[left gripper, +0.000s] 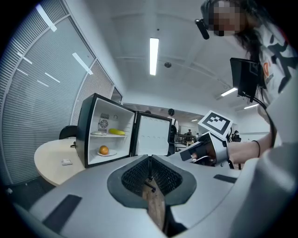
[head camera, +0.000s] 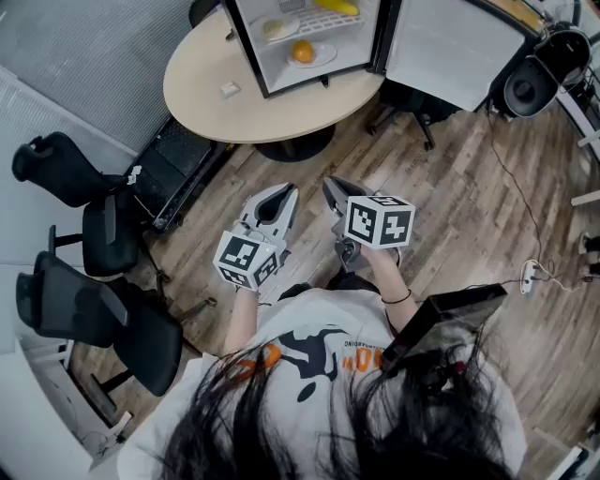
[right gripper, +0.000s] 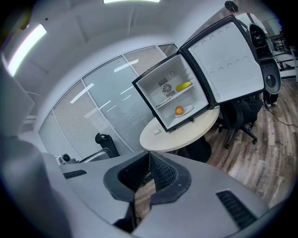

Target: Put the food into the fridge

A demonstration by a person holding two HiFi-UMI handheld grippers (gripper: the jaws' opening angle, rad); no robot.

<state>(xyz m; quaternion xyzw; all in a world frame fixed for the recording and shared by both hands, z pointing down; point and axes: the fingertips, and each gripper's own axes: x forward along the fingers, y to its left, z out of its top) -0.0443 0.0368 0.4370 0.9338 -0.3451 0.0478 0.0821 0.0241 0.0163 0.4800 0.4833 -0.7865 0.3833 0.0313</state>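
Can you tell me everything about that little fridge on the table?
The little fridge is a small box, black outside and white inside, standing upright on the round beige table. Its door is swung wide open. A shelf splits the inside in two. A yellow banana lies on the shelf, and an orange sits on a white plate below. A small round fan shows on the back wall.

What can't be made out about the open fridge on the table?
Small black fridge: head view's top edge cuts off its top and part of the yellow banana.
Small white object on the round beige table: too small in all views to identify.
Upper white plate, all views: too small to see if empty.
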